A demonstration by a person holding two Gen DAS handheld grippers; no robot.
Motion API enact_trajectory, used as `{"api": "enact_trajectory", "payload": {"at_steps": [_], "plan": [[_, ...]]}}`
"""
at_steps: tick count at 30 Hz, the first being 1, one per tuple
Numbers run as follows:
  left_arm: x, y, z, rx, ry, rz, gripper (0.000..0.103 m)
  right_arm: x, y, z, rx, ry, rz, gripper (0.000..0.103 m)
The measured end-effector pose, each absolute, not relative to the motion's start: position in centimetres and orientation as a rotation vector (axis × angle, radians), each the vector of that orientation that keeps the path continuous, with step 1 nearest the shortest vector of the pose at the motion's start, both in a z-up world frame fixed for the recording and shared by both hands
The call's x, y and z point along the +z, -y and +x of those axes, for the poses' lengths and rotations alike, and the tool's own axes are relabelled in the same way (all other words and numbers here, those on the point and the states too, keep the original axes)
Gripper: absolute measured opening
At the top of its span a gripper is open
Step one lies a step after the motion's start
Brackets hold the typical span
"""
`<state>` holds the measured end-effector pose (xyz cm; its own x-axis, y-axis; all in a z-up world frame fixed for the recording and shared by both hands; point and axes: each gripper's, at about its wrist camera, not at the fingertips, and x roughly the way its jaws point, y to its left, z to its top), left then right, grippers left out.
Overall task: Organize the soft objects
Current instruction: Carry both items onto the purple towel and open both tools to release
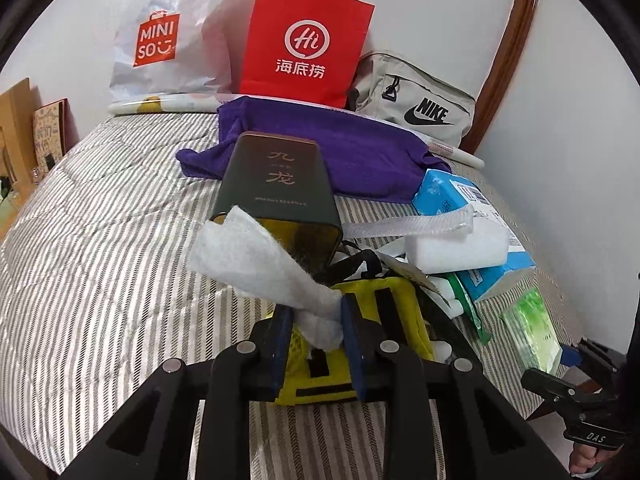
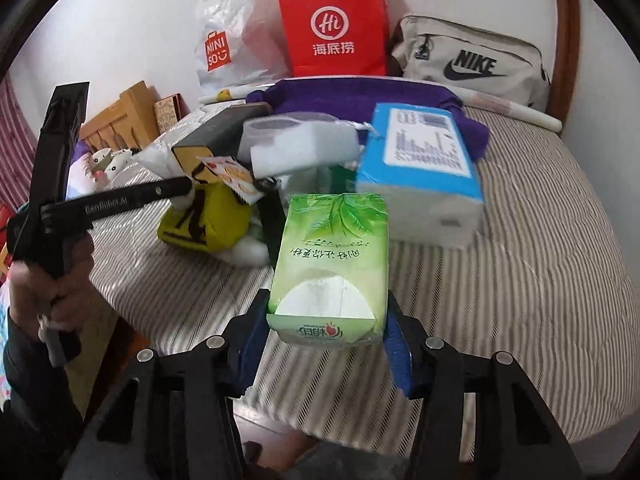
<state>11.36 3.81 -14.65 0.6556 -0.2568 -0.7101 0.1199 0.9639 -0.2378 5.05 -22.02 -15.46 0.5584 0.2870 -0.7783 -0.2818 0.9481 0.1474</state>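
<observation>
On a striped bed, the left tongs pinch a white wipe; the right tongs grasp a green tissue pack.

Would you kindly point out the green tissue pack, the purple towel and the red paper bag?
Green plastic tissue pack [image 2: 332, 256], right wrist view, its top face.
Purple cloth towel [image 1: 352, 148], left wrist view, its middle.
Red paper bag [image 1: 304, 44], left wrist view, its logo.

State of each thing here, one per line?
left gripper: shut on white wipe
right gripper: shut on green tissue pack, lifted
dark tin: lying open-ended
blue tissue pack: tilted on the pile
purple towel: crumpled
red paper bag: upright
</observation>
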Motion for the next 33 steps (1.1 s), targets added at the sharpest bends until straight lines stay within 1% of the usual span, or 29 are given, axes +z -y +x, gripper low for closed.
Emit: {"api": "enact_trajectory", "payload": {"at_steps": [10,14,23,33], "plan": [[-12.7,-4.4,10.2,-0.178,-0.818,-0.163,0.023,-17.7,26.0,5.1,0.217,-0.969,0.060,0.053],[-11.6,-4.7,10.1,-0.177,-0.806,-0.168,0.023,-17.5,26.8,5.4,0.204,-0.972,0.087,0.053],[-8.5,-4.5,11.6,-0.159,-0.802,-0.143,0.023,-13.0,26.9,6.5,0.239,-0.885,0.095,0.053],[-5.2,-5.3,14.1,-0.118,-0.771,-0.086,0.023,-9.2,27.9,11.1,0.228,-0.829,0.092,0.053]]}}
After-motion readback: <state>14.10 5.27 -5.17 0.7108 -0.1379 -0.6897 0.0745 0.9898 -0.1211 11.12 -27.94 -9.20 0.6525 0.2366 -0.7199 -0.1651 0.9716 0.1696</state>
